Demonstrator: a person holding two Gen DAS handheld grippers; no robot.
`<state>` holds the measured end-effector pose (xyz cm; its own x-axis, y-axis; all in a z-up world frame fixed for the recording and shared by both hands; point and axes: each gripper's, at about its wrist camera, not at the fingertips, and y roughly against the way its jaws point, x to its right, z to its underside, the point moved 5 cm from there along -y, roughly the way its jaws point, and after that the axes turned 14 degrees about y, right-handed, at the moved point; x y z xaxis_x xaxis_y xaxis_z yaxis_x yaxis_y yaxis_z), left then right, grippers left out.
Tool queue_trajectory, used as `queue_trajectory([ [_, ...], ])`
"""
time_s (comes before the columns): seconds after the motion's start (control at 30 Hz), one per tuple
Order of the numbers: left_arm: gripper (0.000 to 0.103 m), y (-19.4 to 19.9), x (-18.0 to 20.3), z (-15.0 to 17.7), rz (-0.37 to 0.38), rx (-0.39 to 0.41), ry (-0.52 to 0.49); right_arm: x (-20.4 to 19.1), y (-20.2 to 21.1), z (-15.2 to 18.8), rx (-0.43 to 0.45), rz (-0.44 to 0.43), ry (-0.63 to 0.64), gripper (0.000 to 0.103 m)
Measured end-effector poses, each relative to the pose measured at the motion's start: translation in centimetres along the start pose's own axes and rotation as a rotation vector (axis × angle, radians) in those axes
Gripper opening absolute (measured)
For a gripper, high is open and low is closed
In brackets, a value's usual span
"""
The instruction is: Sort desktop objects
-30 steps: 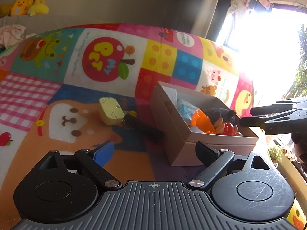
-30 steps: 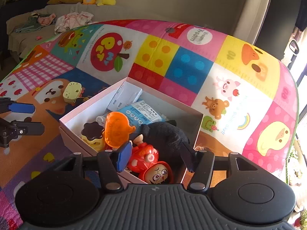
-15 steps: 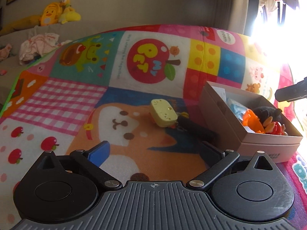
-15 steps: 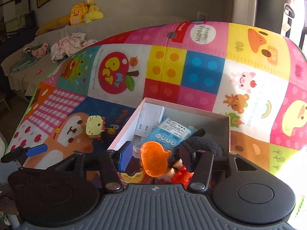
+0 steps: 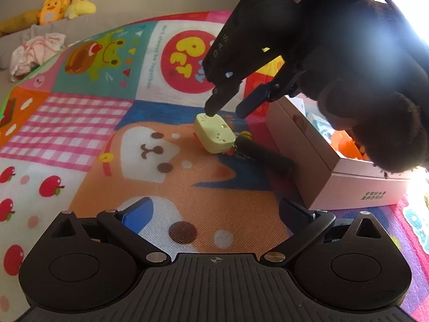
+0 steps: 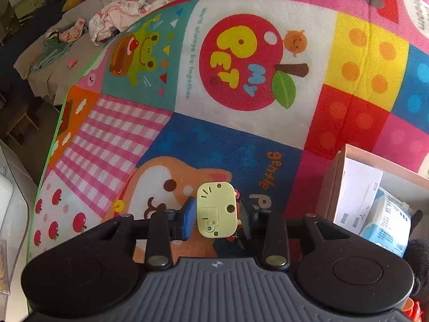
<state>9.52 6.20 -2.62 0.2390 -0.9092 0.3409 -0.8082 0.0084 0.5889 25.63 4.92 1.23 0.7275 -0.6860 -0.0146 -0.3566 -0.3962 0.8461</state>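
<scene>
Colourful play mat underneath: the right gripper angles steeply down, jaws opening around the pale yellow toy, pads not pressing it. Left gripper hovers low, spread wide and empty.

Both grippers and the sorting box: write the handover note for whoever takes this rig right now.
Right gripper: lowered around the pale yellow square plastic keychain toy, jaws opening slightly, one on each side; whether the pads touch it I cannot tell. The toy lies on the colourful cartoon play mat.
Left gripper: wide open, empty, low over the mat.
Pink cardboard box: stands right of the toy; already holds a white carton, a blue-and-white packet, orange pieces and a black plush.
The toy's black strap trails toward the box.
Left: grip the toy, lift it with its strap, drop it into the box.
</scene>
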Motion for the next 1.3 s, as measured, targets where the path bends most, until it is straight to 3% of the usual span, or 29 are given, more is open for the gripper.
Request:
queue_trajectory([
  [0.03, 0.102, 0.0, 0.0, 0.0, 0.001, -0.002, -0.003, 0.0, -0.4, 0.0, -0.006, 0.003, -0.001, 0.049],
  [0.2, 0.103, 0.0, 0.1, 0.2, 0.006, -0.013, -0.009, 0.4, -0.6, 0.7, -0.037, 0.004, 0.021, 0.050],
  [0.3, 0.103, 0.0, 0.2, 0.2, 0.004, -0.015, -0.012, 0.5, 0.0, 1.7, -0.056, 0.068, 0.103, 0.049],
  [0.57, 0.103, -0.3, 0.0, 0.2, 0.003, -0.032, -0.003, -0.1, 0.2, 3.3, -0.083, 0.103, 0.219, 0.037],
  [0.87, 0.103, -0.4, 0.0, 0.2, 0.013, -0.039, 0.003, -1.1, -0.6, 3.7, -0.095, 0.226, 0.332, 0.027],
  [0.93, 0.103, -0.4, 0.0, 0.3, 0.014, -0.039, 0.002, -1.6, -0.5, 3.8, -0.097, 0.215, 0.358, 0.020],
  [1.03, 0.103, -0.4, 0.1, 0.3, 0.019, -0.041, -0.007, -2.6, -0.5, 4.2, -0.103, 0.212, 0.388, 0.018],
  [1.17, 0.103, -0.5, 0.1, 0.3, 0.028, -0.043, -0.009, -3.4, 0.9, 4.3, -0.090, 0.100, 0.315, 0.017],
  [1.3, 0.103, -0.5, 0.1, 0.3, 0.039, -0.047, -0.011, -4.1, 3.7, 5.1, -0.035, 0.053, 0.260, 0.017],
])
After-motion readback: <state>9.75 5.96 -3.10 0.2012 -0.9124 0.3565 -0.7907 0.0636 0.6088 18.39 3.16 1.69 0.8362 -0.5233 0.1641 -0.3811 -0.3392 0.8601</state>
